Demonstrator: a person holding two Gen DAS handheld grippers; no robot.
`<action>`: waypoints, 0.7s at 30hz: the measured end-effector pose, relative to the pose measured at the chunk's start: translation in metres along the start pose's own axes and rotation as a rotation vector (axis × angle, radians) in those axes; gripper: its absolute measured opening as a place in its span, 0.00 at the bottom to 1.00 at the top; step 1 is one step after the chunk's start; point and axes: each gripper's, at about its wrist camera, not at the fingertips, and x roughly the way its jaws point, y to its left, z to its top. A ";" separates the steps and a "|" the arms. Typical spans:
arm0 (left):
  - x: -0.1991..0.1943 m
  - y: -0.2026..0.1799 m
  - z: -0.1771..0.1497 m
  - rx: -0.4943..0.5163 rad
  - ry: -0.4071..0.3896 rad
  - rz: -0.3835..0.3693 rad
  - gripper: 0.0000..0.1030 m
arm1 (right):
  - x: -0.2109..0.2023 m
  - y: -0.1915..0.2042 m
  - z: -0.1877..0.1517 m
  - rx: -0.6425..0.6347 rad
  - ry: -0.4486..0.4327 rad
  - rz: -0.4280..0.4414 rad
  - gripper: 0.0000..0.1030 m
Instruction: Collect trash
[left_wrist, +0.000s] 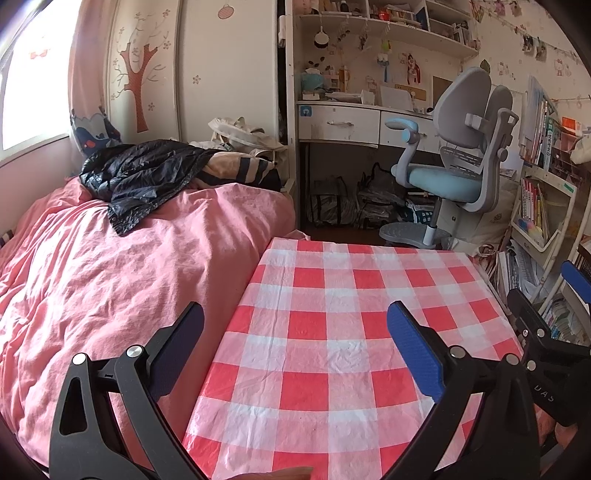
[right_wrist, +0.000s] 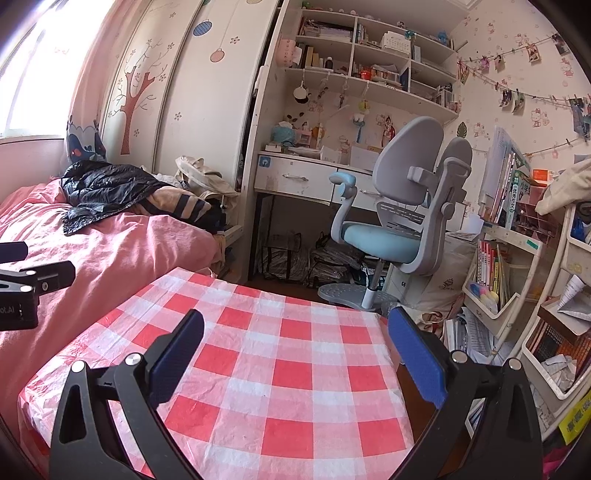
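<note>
Two grippers, both with jaws spread wide and holding nothing: the left gripper and the right gripper hover over one table covered in a red-and-white checked cloth. No trash shows on the tabletop. One pink bed touches its left edge; one swivel chair stands beyond its far edge.

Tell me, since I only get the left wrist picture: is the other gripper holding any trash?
Observer: No. The right gripper is open, and only the checked tablecloth shows between its fingers.
Operator: Is there any trash to the right of the table?
Observer: Possibly. What looks like crumpled paper lies in a white bin of the shelf rack there.
</note>
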 end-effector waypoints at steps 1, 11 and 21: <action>0.001 0.000 0.000 0.001 0.002 0.001 0.93 | 0.001 -0.002 0.000 0.003 0.003 -0.001 0.93; 0.002 0.009 0.004 -0.030 -0.002 -0.005 0.93 | 0.004 0.004 -0.003 -0.005 0.024 -0.004 0.93; 0.001 0.016 0.006 -0.053 0.002 -0.011 0.93 | 0.003 0.009 -0.004 -0.026 0.029 -0.001 0.93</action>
